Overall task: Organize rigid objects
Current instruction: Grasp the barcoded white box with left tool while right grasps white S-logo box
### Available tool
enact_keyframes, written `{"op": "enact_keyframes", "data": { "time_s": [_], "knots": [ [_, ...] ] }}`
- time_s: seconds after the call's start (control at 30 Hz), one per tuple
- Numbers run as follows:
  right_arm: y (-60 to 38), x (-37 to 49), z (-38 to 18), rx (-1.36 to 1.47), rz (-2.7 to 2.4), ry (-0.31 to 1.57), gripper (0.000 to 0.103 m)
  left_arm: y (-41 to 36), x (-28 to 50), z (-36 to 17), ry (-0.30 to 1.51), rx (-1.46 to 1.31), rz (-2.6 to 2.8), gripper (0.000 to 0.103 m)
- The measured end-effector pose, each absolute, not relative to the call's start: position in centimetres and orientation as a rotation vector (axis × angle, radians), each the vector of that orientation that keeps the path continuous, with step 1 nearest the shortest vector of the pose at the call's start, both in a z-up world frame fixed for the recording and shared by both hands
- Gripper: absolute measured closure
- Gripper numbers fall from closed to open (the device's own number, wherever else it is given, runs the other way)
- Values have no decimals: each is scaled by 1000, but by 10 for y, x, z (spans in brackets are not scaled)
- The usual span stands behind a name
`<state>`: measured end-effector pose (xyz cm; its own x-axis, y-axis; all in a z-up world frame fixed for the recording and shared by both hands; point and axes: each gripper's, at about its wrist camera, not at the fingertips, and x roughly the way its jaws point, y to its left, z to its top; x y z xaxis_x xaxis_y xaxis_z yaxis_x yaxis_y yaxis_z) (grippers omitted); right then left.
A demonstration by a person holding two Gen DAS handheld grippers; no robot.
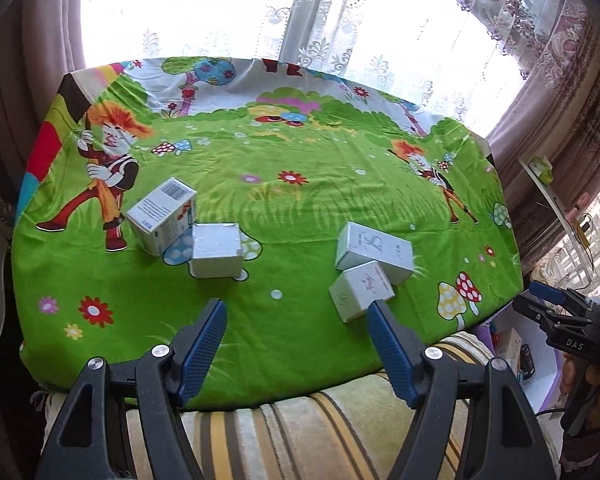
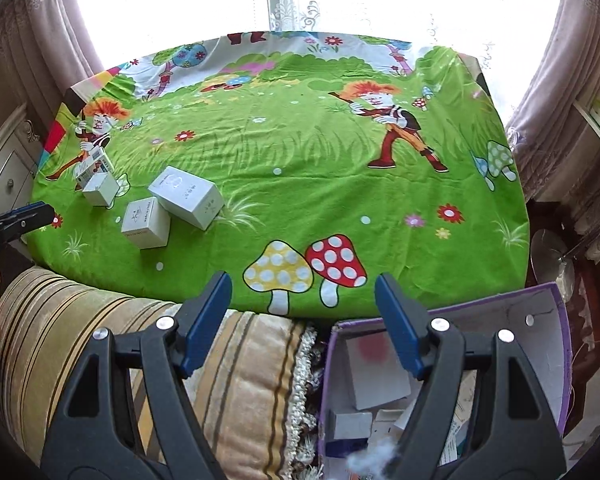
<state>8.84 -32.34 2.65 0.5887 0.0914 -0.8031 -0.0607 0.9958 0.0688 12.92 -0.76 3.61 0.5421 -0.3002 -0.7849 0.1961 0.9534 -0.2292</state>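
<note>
Several white cartons lie on the table's green cartoon cloth (image 1: 300, 208). A barcode carton (image 1: 162, 216) touches a plain white carton (image 1: 216, 250). Further right, a larger white carton (image 1: 374, 252) touches a small one (image 1: 360, 294). My left gripper (image 1: 296, 312) hangs open over the near edge, empty, its right pad just in front of the small carton. The right wrist view shows the same cartons at the left: barcode (image 2: 94, 166), plain (image 2: 100, 190), larger (image 2: 188, 196), small (image 2: 145, 222). My right gripper (image 2: 303, 284) is open and empty above the near edge, far right of them.
A purple-rimmed storage box (image 2: 500, 316) holding several cartons stands below the table at the lower right. A striped cushion (image 2: 100, 340) lies along the table's near side. Curtains and a bright window lie behind the table. A cabinet (image 2: 8, 176) stands at the left.
</note>
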Motion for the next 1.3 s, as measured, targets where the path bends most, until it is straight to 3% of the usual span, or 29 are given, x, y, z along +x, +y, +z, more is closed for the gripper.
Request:
{"op": "enact_keyframes", "data": {
  "time_s": [0.6,1.1,1.17,1.3],
  "knots": [
    [-246,171,0,-301,362,983,26,72,214,-1,1036,31,-194,29],
    [-205,223,-38,-438,555,1051,26,72,266,-30,1081,181,-282,30],
    [-204,229,-42,-424,549,1065,26,73,271,-34,1090,158,-289,32],
    [-203,236,-46,-376,530,1062,28,70,275,-38,1089,131,-313,47]
  ]
}}
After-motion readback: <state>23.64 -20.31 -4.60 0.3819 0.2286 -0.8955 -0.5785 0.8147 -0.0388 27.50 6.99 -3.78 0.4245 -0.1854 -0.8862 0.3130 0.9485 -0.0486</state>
